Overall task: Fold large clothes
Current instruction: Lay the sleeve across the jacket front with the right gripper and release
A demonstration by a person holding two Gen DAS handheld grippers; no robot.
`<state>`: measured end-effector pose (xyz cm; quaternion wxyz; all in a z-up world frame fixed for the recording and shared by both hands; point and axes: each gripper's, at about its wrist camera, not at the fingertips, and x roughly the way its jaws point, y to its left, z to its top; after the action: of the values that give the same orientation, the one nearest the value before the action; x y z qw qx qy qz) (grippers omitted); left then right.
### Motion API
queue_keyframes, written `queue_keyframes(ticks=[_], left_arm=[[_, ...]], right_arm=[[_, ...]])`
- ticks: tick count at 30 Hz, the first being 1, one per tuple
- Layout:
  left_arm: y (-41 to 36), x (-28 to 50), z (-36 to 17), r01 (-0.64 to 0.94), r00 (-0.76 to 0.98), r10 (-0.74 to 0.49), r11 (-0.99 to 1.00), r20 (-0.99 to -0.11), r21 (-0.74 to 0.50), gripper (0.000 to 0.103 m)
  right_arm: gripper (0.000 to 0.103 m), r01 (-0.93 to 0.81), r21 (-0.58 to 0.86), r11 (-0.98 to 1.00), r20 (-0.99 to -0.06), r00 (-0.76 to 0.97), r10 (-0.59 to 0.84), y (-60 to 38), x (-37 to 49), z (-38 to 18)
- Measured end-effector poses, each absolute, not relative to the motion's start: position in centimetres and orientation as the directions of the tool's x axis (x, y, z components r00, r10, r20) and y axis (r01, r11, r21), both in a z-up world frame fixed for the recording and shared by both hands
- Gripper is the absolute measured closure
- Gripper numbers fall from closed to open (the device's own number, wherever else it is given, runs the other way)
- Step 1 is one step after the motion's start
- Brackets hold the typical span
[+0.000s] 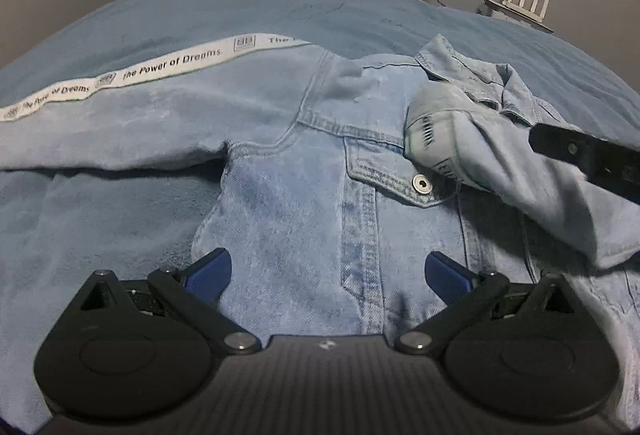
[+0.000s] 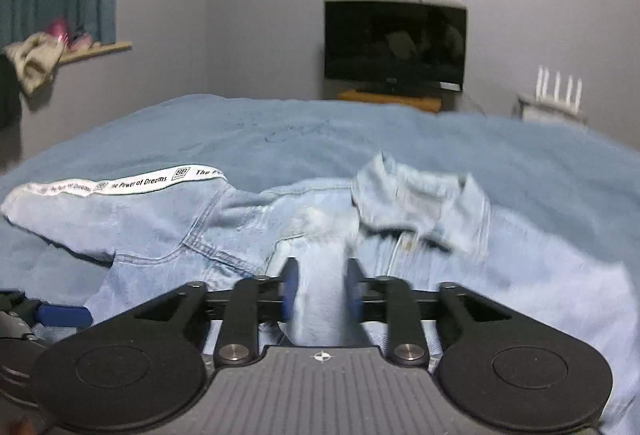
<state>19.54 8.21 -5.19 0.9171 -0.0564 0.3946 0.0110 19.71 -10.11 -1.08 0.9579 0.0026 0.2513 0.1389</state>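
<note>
1. The jacket (image 1: 288,203) is made of pale denim cloth, with a shiny metal button (image 1: 422,183).
2. The blanket (image 1: 248,11) is seen as soft, fuzzy cloth.
3. The left gripper (image 1: 327,271) is made of matt black plastic.

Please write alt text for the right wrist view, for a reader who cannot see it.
The right gripper is closed on a sleeve of a light blue denim jacket that lies on a bed with a blue blanket. The jacket's other sleeve, with a white printed band, stretches left; a dark television stands beyond against a grey wall.
</note>
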Motion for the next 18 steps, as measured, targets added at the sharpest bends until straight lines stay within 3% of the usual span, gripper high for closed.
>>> queue_keyframes(ticks=[2, 6, 14, 18], left_arm=[[8.2, 19.6, -5.2, -0.055, 0.689, -0.038, 0.993, -0.724, -0.105, 0.000], [8.4, 19.2, -4.7, -0.064, 0.709, -0.084, 0.981, -0.700, -0.182, 0.000], [7.8, 18.7, -3.9, -0.041, 0.718, -0.097, 0.983, -0.689, -0.181, 0.000], [7.8, 18.7, -4.1, -0.034, 0.704, -0.114, 0.980, -0.701, -0.194, 0.000]], right_arm=[[0.059, -0.267, 0.169, 0.949, -0.469, 0.825, 0.316, -11.8, 18.3, -1.4], [0.054, -0.227, 0.270, 0.936, -0.446, 0.832, 0.331, -15.0, 16.8, -1.4], [0.050, -0.047, 0.480, 0.876, -0.561, 0.751, 0.348, -15.9, 23.5, -4.1], [0.046, -0.142, 0.645, 0.751, -0.506, 0.657, 0.559, -15.4, 23.6, -4.6]])
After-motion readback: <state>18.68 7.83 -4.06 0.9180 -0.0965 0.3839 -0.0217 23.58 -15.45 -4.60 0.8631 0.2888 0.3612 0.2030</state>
